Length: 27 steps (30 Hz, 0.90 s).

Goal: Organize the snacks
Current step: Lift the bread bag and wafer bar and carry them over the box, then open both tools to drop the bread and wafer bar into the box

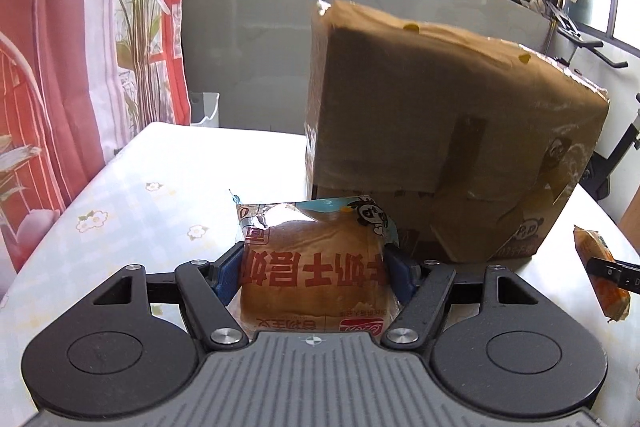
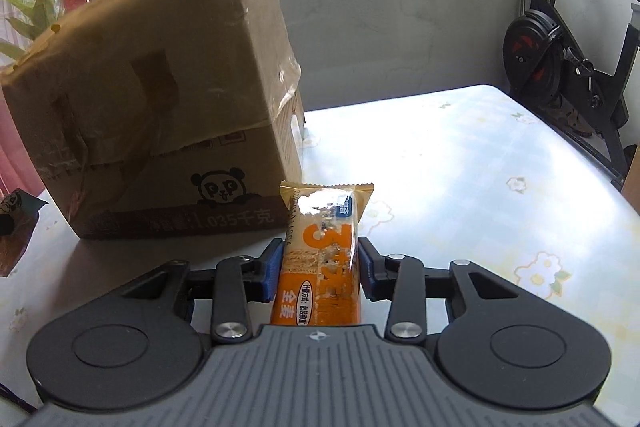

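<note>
Box (image 1: 440, 131) ahead on table (image 1: 160, 179); L tongs (image 1: 314, 273) pinch bread (image 1: 316, 267); R tongs (image 2: 318, 267) pinch biscuits (image 2: 320, 267).

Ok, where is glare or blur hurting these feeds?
Left wrist view: the table blows out white behind the bread packet; the cardboard box is backlit, dim and soft. Right wrist view: glare whitens the cracker packet top; the box's upper part looks smeared.

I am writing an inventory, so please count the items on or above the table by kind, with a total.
Wrapped bread bun: 1
Orange biscuit bar: 1
Cardboard box: 1
Total: 3
</note>
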Each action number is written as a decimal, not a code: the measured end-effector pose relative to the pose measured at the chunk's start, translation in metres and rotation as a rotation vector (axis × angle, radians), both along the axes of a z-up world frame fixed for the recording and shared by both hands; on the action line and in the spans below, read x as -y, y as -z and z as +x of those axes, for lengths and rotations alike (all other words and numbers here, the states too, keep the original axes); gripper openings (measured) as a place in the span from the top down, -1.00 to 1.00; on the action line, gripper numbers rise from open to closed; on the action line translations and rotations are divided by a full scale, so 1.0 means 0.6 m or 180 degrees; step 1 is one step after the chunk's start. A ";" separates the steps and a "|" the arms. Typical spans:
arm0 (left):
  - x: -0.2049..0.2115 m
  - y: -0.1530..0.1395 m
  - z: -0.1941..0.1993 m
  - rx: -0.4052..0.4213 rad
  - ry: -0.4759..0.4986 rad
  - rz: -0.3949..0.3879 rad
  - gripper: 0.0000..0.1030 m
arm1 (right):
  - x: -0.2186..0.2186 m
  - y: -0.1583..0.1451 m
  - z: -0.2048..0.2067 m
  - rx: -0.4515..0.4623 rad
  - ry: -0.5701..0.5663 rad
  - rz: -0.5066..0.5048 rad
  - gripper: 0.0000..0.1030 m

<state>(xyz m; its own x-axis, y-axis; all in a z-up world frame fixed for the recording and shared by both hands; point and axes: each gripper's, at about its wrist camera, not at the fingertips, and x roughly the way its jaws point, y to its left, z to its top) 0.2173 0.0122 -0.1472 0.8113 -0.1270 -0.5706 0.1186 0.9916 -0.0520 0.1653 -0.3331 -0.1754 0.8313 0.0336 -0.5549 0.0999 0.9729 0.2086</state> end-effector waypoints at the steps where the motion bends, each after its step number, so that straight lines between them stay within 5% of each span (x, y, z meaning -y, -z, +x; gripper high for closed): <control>1: -0.001 -0.008 -0.002 0.0046 -0.0012 -0.0009 -0.43 | 0.004 -0.009 -0.004 0.0052 0.0022 0.0013 0.22; 16: 0.049 -0.203 0.037 0.1068 0.0122 0.0072 -0.44 | 0.013 -0.238 0.045 0.1092 -0.0238 -0.0072 0.22; 22: 0.111 -0.237 0.109 0.1150 0.0375 0.0017 -0.44 | -0.047 -0.284 0.134 0.1211 -0.0626 -0.0321 0.22; 27: 0.163 -0.219 0.194 0.0927 0.0426 0.0082 -0.44 | -0.087 -0.270 0.227 0.1017 -0.0773 -0.0316 0.22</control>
<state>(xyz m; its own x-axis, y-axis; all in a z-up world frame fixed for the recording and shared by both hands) 0.3336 -0.0856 -0.0156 0.9181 -0.2322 -0.3212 0.2544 0.9667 0.0284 0.3015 -0.2810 -0.0131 0.9367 0.2093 -0.2805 -0.1897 0.9772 0.0957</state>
